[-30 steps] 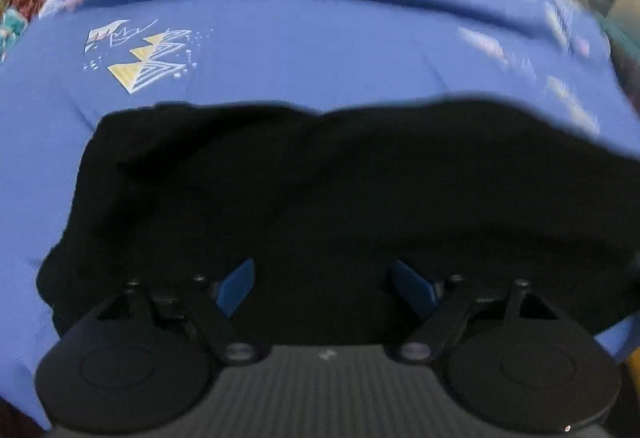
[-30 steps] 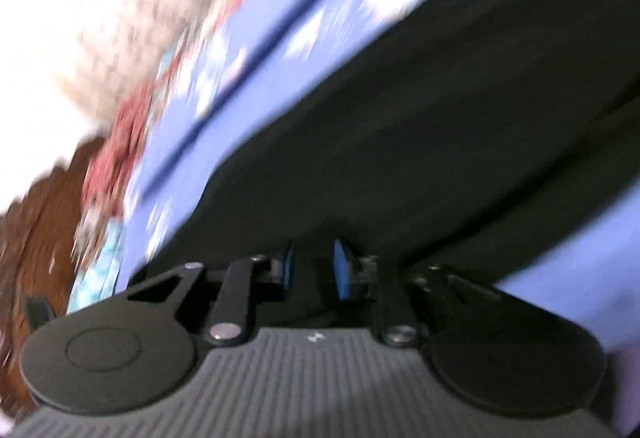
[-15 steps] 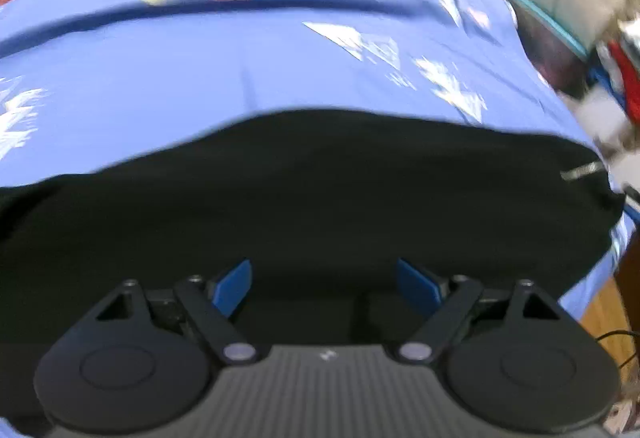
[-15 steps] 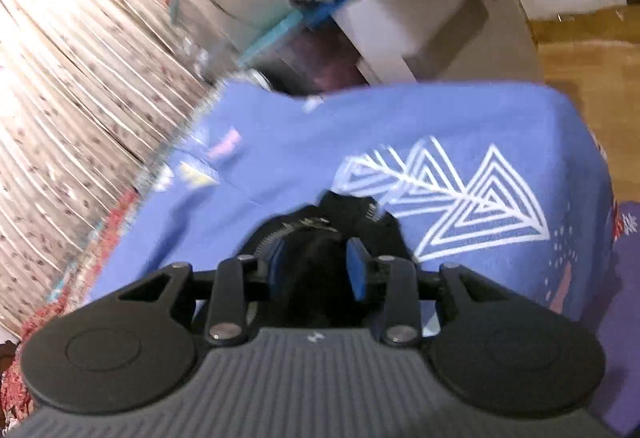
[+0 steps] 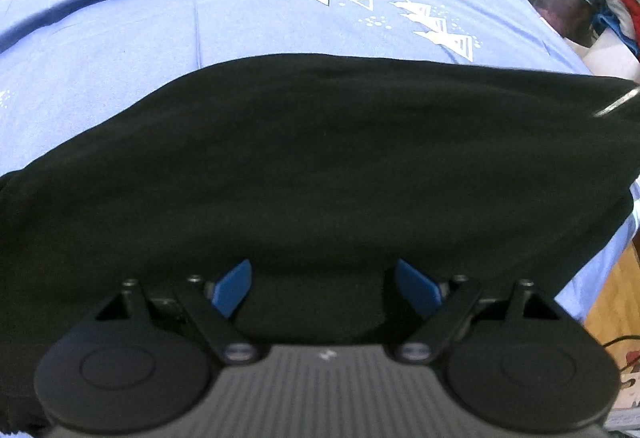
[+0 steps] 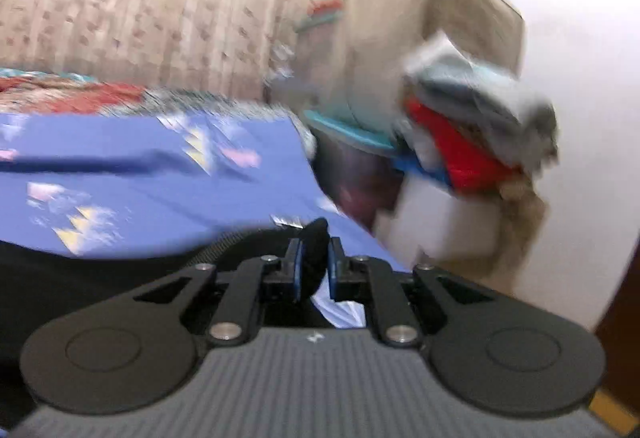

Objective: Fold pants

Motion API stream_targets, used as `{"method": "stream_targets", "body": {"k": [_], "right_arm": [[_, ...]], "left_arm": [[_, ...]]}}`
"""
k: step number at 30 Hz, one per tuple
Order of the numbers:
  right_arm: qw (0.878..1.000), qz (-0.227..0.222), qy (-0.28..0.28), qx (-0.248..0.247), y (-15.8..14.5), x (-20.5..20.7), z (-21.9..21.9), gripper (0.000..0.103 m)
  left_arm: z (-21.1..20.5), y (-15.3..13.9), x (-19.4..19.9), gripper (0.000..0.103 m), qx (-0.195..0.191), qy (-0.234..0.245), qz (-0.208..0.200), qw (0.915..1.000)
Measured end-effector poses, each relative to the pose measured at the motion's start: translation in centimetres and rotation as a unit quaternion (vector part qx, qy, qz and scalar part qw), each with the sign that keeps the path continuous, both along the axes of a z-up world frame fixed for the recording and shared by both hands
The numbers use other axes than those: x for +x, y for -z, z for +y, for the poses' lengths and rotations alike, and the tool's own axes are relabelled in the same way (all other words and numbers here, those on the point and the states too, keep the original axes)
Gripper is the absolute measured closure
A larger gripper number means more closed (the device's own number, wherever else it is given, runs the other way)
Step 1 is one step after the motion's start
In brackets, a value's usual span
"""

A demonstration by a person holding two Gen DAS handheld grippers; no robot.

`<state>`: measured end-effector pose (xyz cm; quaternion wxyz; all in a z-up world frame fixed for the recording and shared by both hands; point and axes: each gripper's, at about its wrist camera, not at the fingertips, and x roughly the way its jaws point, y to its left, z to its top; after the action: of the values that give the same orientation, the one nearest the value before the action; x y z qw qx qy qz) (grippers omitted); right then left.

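Observation:
The black pants (image 5: 320, 158) lie spread across a blue bedsheet (image 5: 260, 22) with white triangle prints. My left gripper (image 5: 322, 284) is open just above the near edge of the pants, its blue pads wide apart with nothing between them. In the right wrist view my right gripper (image 6: 313, 270) is shut on a fold of the black pants (image 6: 314, 238) at their right end, near the bed's right edge. The rest of the pants (image 6: 100, 278) trails off to the left.
A red patterned cover (image 6: 72, 94) lies at the far side of the bed. A pile of clothes (image 6: 472, 134) sits on a white box to the right of the bed, by a teal-rimmed bin (image 6: 348, 130). Wooden floor (image 5: 616, 302) shows at right.
My right gripper has swung round with the pants' end in it, from facing along the pants to facing the room's right side. My left gripper has shifted right along the pants, still open.

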<state>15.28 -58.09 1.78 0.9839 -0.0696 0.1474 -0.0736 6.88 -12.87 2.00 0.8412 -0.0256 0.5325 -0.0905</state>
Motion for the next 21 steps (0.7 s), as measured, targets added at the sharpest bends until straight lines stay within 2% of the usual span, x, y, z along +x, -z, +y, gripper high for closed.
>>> {"method": "stream_targets", "body": {"k": [3,4,6,9,11,13,16,21], "right_arm": [[0.991,0.104,0.025,0.081,4.8,2.0,-3.8,0.080],[0.984,0.110,0.026,0.138,5.7,1.6,-5.1,0.079],[0.965,0.063,0.039,0.253,5.6,-0.3,-7.5,0.064],[0.912,-0.002,0.045,0.408,5.7,-3.4,-10.7,0.062],[0.883,-0.008,0.034,0.467,6.2,-4.1,-11.5,0.062],[0.857,0.005,0.024,0.514,7.3,-4.2,-11.9,0.062],[0.832,0.021,0.021,0.554,8.6,-3.6,-12.1,0.062],[0.816,0.042,0.027,0.576,8.2,-1.9,-11.3,0.052]], "left_arm": [[-0.6,0.2,0.3,0.016,0.005,0.007,0.001,1.0000],[-0.7,0.3,0.2,0.015,0.009,0.011,0.001,0.9999],[-1.3,0.4,0.5,0.015,0.013,0.016,0.000,0.9998],[-1.4,0.2,0.6,0.015,0.005,0.015,0.000,0.9999],[-1.5,-0.1,0.5,0.015,-0.009,0.021,-0.006,0.9997],[-1.8,-0.3,0.5,0.015,-0.016,0.031,-0.015,0.9993],[-2.1,0.1,0.5,0.015,-0.029,0.040,-0.007,0.9988],[-2.1,0.9,0.8,0.015,-0.029,0.039,0.010,0.9987]]}}
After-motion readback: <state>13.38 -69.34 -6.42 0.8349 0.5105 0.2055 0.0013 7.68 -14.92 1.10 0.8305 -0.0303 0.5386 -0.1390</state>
